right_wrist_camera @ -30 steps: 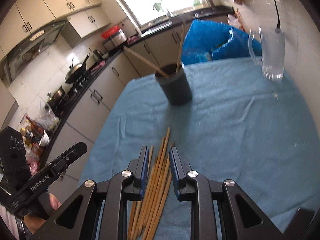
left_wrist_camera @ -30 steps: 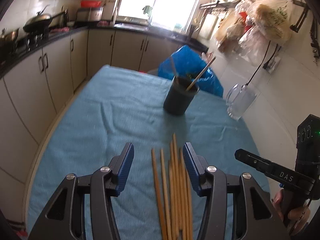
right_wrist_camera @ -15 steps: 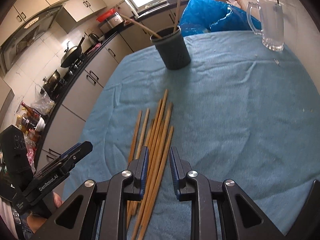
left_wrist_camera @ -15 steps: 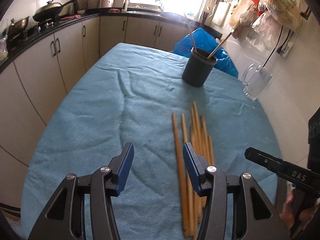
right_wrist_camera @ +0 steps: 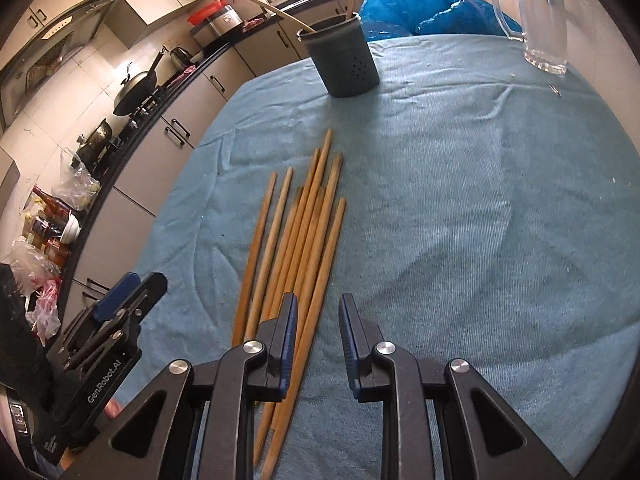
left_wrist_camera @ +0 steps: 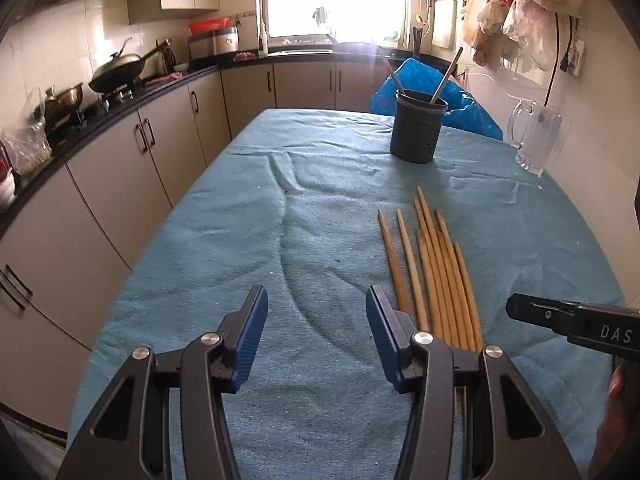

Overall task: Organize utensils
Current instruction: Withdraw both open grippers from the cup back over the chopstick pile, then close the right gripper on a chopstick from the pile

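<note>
Blue ribbed pads line the left gripper (left_wrist_camera: 314,334), whose jaws stand wide and empty over the wrinkled teal terry tablecloth (left_wrist_camera: 224,248). Just right of it lie slender tapered wooden chopsticks (left_wrist_camera: 434,276), bundled side by side. Beyond them stands a dark perforated cylindrical holder (left_wrist_camera: 418,128) with two sticks inside. The right gripper (right_wrist_camera: 318,340) hovers narrowly parted and holds nothing, with the rightmost chopstick's end under its gap.

Left gripper (left_wrist_camera: 316,328) has shifted left off the chopsticks (left_wrist_camera: 436,276); they now lie beside its right finger, no longer between the jaws. Right gripper (right_wrist_camera: 318,340) has drawn back toward their near ends; holder (right_wrist_camera: 344,56) looks farther off.
</note>
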Available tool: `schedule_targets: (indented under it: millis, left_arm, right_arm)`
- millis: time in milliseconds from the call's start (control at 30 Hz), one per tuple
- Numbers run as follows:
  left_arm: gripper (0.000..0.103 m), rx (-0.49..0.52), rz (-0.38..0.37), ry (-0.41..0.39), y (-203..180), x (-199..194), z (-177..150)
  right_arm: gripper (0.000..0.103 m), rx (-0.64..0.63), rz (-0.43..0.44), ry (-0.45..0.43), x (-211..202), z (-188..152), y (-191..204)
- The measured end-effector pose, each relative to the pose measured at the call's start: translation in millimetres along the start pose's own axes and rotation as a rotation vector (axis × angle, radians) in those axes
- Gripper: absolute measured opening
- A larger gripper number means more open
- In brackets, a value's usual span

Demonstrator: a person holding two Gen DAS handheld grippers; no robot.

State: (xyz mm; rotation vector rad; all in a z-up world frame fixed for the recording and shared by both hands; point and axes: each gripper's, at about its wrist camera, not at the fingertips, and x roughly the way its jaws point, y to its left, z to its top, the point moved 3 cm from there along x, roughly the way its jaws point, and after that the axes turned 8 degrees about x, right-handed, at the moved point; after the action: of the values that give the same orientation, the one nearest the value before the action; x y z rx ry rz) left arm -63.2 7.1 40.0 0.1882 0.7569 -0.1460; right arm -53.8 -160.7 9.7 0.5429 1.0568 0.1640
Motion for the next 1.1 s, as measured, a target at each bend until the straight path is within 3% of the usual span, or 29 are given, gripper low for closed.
schedule_targets:
  millis: [400,1100]
  left_arm:
    - [0.050,0.015,0.024,-0.024,-1.0,-3.0,-0.3]
    - [0.050,-0.003,-0.041,0.056,4.8,16.8,-7.4]
  right_arm:
    - [0.023,-0.005,-0.018,0.005,2.4,0.7,1.2]
    - [0.025,0.070,-0.071,0.057,29.5,38.4,-9.5]
